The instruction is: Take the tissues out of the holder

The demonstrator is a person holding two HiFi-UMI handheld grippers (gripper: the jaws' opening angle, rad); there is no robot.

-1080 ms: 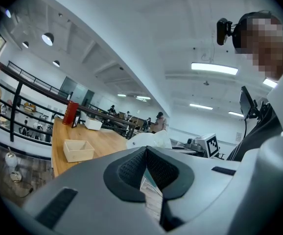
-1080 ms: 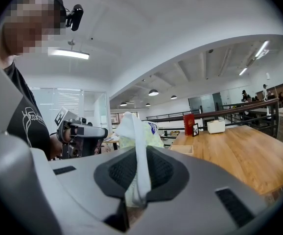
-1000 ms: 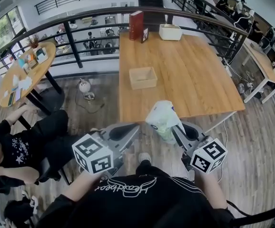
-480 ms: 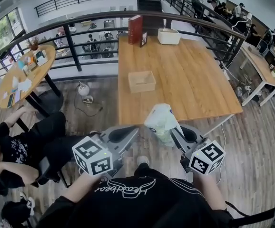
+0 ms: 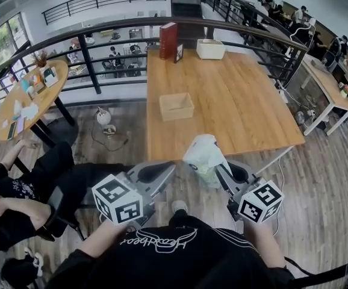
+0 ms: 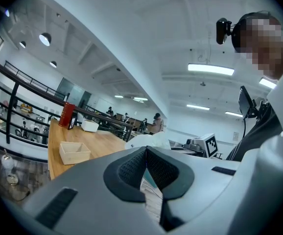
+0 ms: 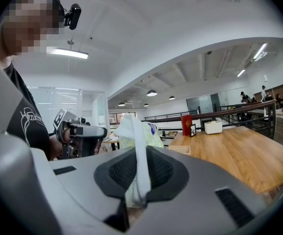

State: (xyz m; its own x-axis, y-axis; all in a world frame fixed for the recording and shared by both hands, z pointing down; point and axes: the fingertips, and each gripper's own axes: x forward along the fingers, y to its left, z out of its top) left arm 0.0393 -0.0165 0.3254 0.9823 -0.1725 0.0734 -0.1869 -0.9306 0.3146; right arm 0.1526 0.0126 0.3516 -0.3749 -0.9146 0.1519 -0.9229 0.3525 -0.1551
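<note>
A soft tissue pack (image 5: pixel 205 155), white with pale green print, hangs in the air in front of the near edge of the wooden table (image 5: pixel 240 101). My right gripper (image 5: pixel 220 168) is shut on a thin flap of the tissue pack (image 7: pixel 137 131); the flap runs down between the pads. My left gripper (image 5: pixel 170 167) sits a little left of the pack, shut with nothing in it, its pads meeting at the tip (image 6: pixel 146 150). The open wooden holder (image 5: pixel 176 106) stands near the table's left edge and looks empty.
A red book (image 5: pixel 167 40) and a white box (image 5: pixel 210 48) stand at the table's far end by a black railing (image 5: pixel 90 56). A round table (image 5: pixel 29 92) is at the left, with a seated person (image 5: pixel 17 191) near it. Wood floor lies below.
Both grippers and the pack hold nearly the same pose. The table has drifted slightly left in the head view, and the seated person at the left has shifted.
</note>
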